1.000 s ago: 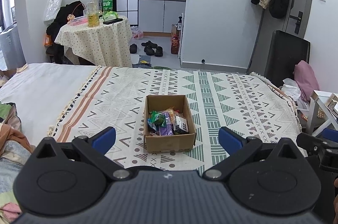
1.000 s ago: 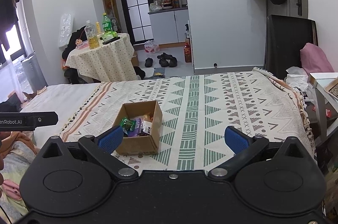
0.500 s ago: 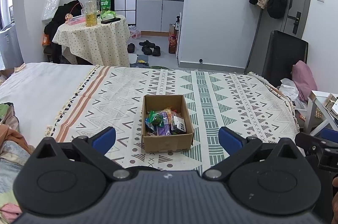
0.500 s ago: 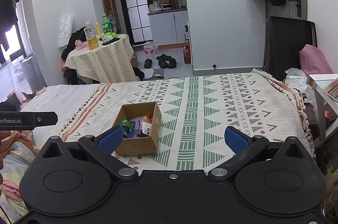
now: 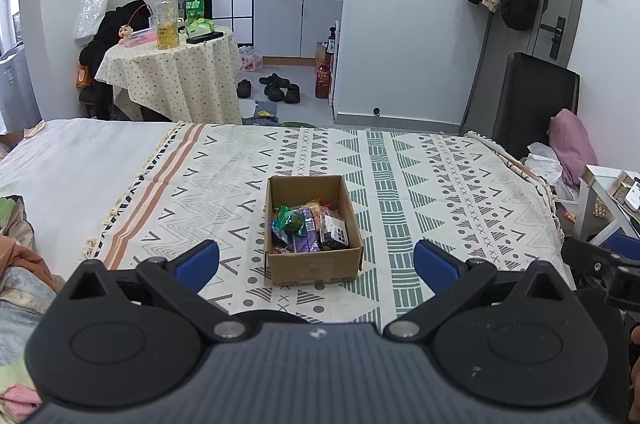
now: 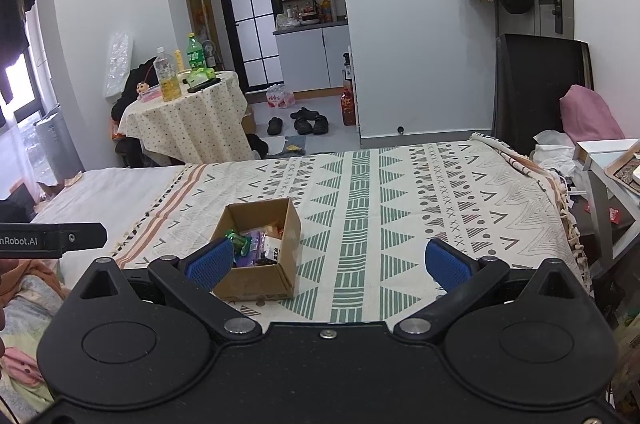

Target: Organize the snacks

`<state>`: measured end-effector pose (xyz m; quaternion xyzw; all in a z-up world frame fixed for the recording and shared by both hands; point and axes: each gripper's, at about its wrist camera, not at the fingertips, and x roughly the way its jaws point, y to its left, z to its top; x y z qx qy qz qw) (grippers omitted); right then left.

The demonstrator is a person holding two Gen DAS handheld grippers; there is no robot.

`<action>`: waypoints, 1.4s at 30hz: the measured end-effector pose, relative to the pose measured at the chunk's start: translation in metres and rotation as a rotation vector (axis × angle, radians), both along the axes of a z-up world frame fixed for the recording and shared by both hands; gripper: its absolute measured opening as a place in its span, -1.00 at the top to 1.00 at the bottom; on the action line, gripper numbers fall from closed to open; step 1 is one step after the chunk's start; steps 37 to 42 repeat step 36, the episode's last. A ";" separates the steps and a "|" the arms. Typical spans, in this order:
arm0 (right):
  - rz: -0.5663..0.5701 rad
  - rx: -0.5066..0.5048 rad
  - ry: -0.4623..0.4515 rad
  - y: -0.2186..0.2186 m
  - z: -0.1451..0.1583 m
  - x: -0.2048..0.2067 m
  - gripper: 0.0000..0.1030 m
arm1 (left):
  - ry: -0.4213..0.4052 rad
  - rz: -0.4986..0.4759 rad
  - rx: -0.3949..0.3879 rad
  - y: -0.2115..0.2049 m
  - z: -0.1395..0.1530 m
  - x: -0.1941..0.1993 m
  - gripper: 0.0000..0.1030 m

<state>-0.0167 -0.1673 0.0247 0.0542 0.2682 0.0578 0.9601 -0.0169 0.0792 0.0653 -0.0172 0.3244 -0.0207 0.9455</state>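
Open cardboard box (image 5: 313,266) of snacks (image 5: 308,228) mid-blanket (image 5: 440,184), long axis running away from camera, bare blanket on every side, far bed edge well beyond, left gripper (image 5: 316,260) and right gripper (image 6: 328,260) both released, holding nothing, near the box's front.

1. The patterned blanket (image 5: 440,184) on the bed is being left bare all around the cardboard box (image 5: 312,266).
2. The box's open top is being crowded by snack packets (image 5: 308,228).
3. Both claws are being held spread, short of the box.
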 end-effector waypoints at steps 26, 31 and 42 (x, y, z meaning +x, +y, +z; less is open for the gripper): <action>0.001 -0.001 0.002 0.001 0.001 -0.001 -1.00 | 0.001 0.003 0.000 -0.002 0.000 -0.002 -1.00; 0.009 -0.003 0.003 0.001 0.001 -0.001 -1.00 | -0.001 0.002 0.001 -0.002 0.000 -0.003 -1.00; 0.012 -0.004 0.009 0.003 -0.001 0.001 -1.00 | -0.005 -0.004 0.009 -0.002 -0.001 -0.002 -1.00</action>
